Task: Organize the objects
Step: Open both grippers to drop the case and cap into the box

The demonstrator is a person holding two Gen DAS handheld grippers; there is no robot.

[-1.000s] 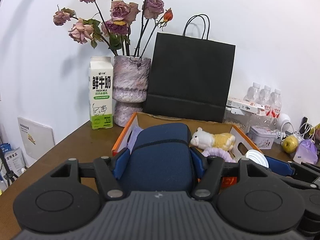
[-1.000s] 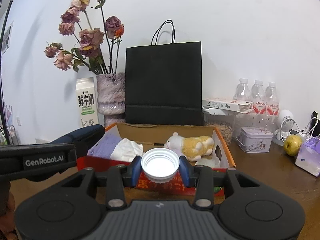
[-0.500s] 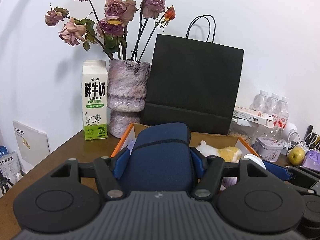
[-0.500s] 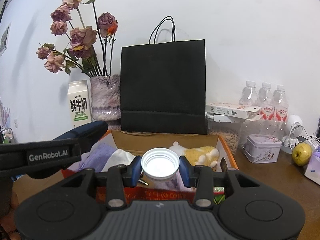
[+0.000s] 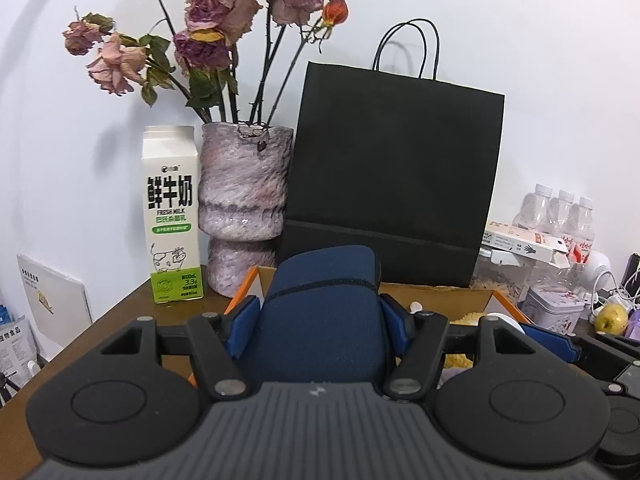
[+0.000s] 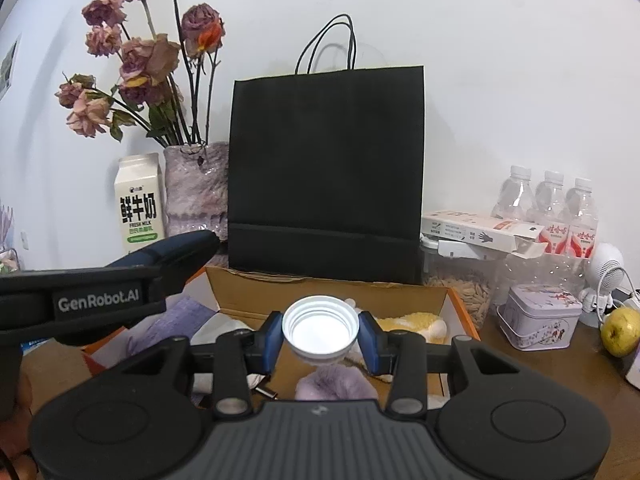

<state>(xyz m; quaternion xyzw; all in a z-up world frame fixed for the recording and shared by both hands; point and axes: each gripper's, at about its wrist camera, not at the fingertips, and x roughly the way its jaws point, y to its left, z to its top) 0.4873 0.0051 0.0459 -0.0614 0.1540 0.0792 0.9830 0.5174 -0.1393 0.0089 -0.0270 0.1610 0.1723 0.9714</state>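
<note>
My left gripper (image 5: 320, 316) is shut on a dark blue fabric case (image 5: 324, 312), held above the near left corner of an open cardboard box (image 5: 436, 291). The case and the left gripper also show in the right wrist view (image 6: 176, 250). My right gripper (image 6: 320, 334) is shut on a white plastic lid (image 6: 319, 328), held above the box (image 6: 320, 294). Inside the box lie a yellow and white plush toy (image 6: 408, 322), purple cloth (image 6: 176, 320) and a purple fluffy item (image 6: 336, 384).
A black paper bag (image 6: 326, 172) stands behind the box. A vase of dried roses (image 5: 244, 208) and a milk carton (image 5: 170, 216) stand at the left. Water bottles (image 6: 554, 208), a small tin (image 6: 540, 316), a jar of grain (image 6: 456, 284) and a pear (image 6: 620, 330) are at the right.
Both grippers have risen and moved toward the black bag with their objects still held. The box now sits lower in both views.
</note>
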